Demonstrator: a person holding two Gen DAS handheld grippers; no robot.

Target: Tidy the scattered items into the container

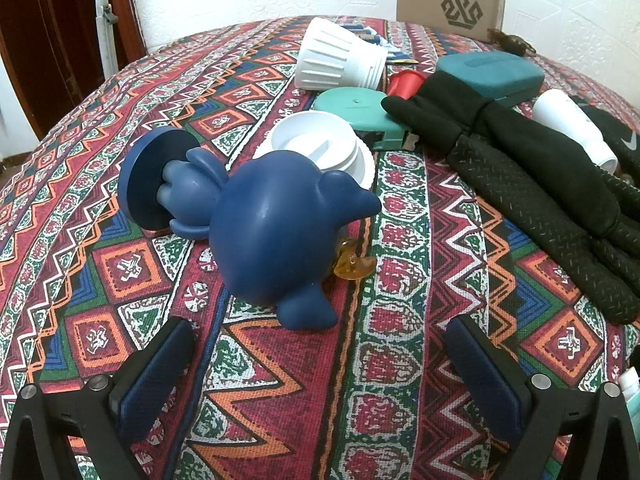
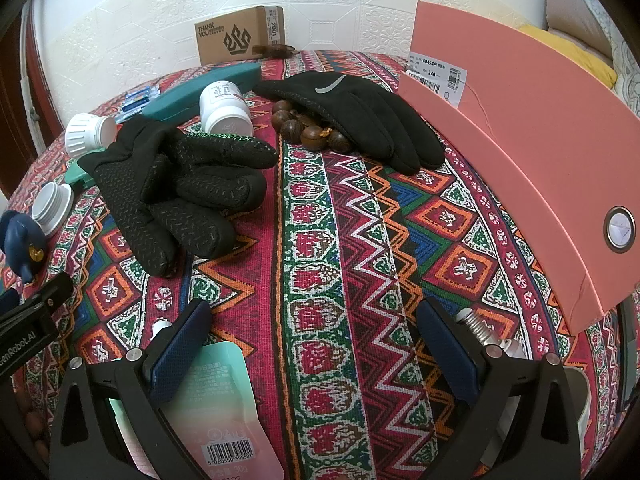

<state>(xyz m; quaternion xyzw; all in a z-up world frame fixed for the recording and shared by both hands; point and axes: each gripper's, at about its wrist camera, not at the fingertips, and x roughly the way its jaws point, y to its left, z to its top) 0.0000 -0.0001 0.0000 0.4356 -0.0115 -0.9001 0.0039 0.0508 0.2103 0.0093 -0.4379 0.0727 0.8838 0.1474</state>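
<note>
You get bright, even light; shadows soft. Small glare spot on glossy dark-blue rubber bird toy (image 1: 280, 232). Patterned woven tablecloth (image 1: 400, 280) bulges toward edges (fisheye); right wrist view corners dark. Focus sharp.

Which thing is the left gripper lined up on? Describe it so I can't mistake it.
On the patterned tablecloth, just ahead of the open left gripper, lies a toppled dark blue bird-shaped figure on a round base. Its neighbours are white or teal.
</note>
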